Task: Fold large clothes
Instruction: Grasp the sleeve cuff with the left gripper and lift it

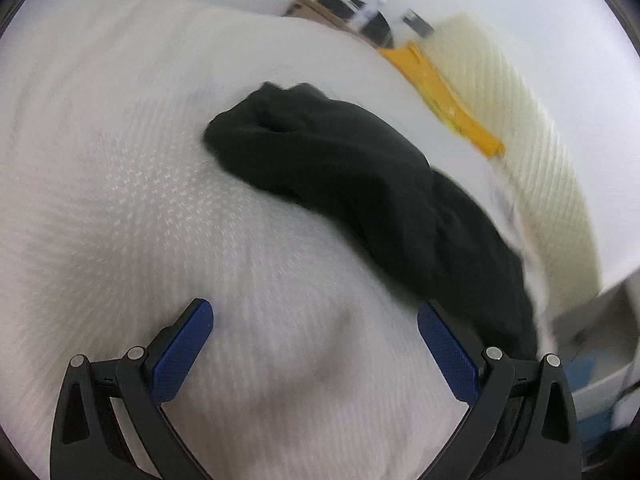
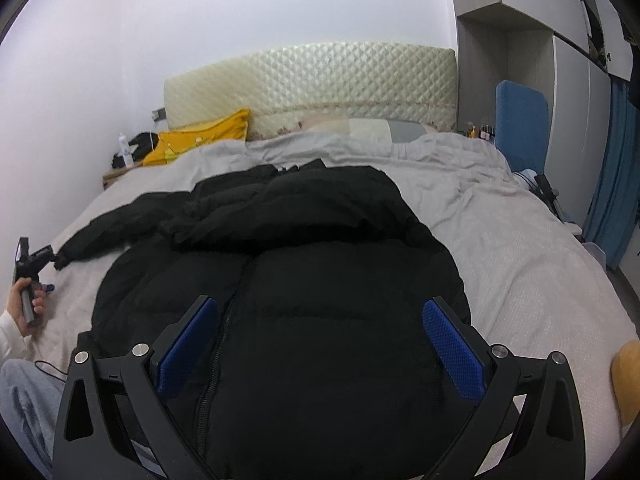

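A black puffer jacket [image 2: 304, 280] lies front-up on the bed, zipper closed, one sleeve folded across its chest and the other sleeve [image 2: 120, 220] stretched out to the left. My right gripper [image 2: 320, 320] is open and empty just above the jacket's lower body. In the left wrist view the outstretched sleeve [image 1: 340, 176] runs from the middle to the lower right. My left gripper [image 1: 316, 324] is open and empty over the bedsheet, its right finger close to the sleeve. The left gripper also shows in the right wrist view [image 2: 28, 264], near the cuff.
The white-grey bedsheet [image 2: 520, 260] covers the bed. A cream quilted headboard [image 2: 312, 80] stands at the back, with a yellow pillow [image 2: 200, 140] and a nightstand with a bottle [image 2: 125, 152] at left. A blue chair [image 2: 520, 128] and wardrobe stand at right.
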Available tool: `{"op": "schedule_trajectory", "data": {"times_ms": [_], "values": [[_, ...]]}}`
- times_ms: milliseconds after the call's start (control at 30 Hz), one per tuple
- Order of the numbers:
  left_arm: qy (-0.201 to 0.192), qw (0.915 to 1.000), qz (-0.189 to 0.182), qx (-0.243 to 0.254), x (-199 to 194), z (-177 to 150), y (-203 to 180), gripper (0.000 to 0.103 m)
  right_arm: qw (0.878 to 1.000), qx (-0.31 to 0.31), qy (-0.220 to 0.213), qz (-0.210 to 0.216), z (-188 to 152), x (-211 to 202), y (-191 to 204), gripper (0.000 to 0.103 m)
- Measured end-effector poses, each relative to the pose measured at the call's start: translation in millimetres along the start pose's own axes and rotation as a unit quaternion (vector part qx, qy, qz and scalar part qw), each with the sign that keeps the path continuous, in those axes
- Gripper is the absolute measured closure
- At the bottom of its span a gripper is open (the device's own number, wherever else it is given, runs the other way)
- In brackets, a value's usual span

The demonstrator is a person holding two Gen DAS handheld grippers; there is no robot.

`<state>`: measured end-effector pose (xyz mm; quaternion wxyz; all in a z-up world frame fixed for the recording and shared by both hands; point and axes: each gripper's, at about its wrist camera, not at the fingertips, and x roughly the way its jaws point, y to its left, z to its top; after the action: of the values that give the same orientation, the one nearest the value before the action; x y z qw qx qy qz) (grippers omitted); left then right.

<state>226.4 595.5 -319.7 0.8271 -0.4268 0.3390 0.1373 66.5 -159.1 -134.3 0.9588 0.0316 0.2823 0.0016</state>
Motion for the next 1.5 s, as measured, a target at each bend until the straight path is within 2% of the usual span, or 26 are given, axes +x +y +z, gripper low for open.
{"op": "schedule_trajectory", "data": {"times_ms": [133,300,400,500,567,600,633,700,733,767,833,933,1067,1267,1500], "values": [[-0.030,0.9990,-0.033,-0.007,14,22,12,0.002,1.000,-0.001,0.010,-0.010,1,9,7,0.000],[-0.041,0.9973,-0.059,-0.014,36,51,6,0.002,1.000,0.002,0.018,-0.017,6,22,15,0.000],[-0.064,0.9921,-0.096,-0.048,47,68,9,0.002,1.000,0.010,0.020,-0.018,9,29,18,0.000],[-0.071,0.9889,-0.104,-0.080,63,80,11,0.003,0.999,0.012,0.023,-0.022,11,35,21,0.000],[-0.068,0.9904,-0.090,-0.080,72,89,7,0.009,0.999,0.010,0.027,-0.024,13,39,23,0.000],[-0.065,0.9917,-0.079,-0.078,75,91,5,0.019,0.999,0.009,0.029,-0.025,13,41,24,0.000],[-0.064,0.9927,-0.069,-0.076,77,92,2,0.035,0.999,0.008,0.031,-0.025,13,43,25,0.000],[-0.063,0.9932,-0.057,-0.080,77,96,2,0.047,0.999,0.008,0.035,-0.024,12,44,26,0.000],[-0.061,0.9930,-0.054,-0.085,76,98,4,0.057,0.999,0.009,0.036,-0.023,12,44,27,0.000],[-0.063,0.9925,-0.057,-0.088,71,99,4,0.063,0.999,0.009,0.037,-0.022,12,43,27,0.000],[-0.069,0.9927,-0.052,-0.084,57,102,3,0.080,0.999,0.013,0.037,-0.018,11,41,28,0.000],[-0.077,0.9945,-0.035,-0.061,28,107,-8,0.091,0.999,0.015,0.034,-0.003,10,35,30,0.000],[-0.102,0.9946,-0.011,-0.013,-21,105,-36,0.095,1.000,0.005,0.025,0.002,8,26,31,0.000],[-0.140,0.9887,0.013,0.053,-82,101,-103,0.098,1.000,0.000,0.017,0.009,4,16,24,0.000],[-0.171,0.9790,0.006,0.110,-149,89,-200,0.098,1.000,0.007,-0.003,0.018,5,0,12,0.000]]}}
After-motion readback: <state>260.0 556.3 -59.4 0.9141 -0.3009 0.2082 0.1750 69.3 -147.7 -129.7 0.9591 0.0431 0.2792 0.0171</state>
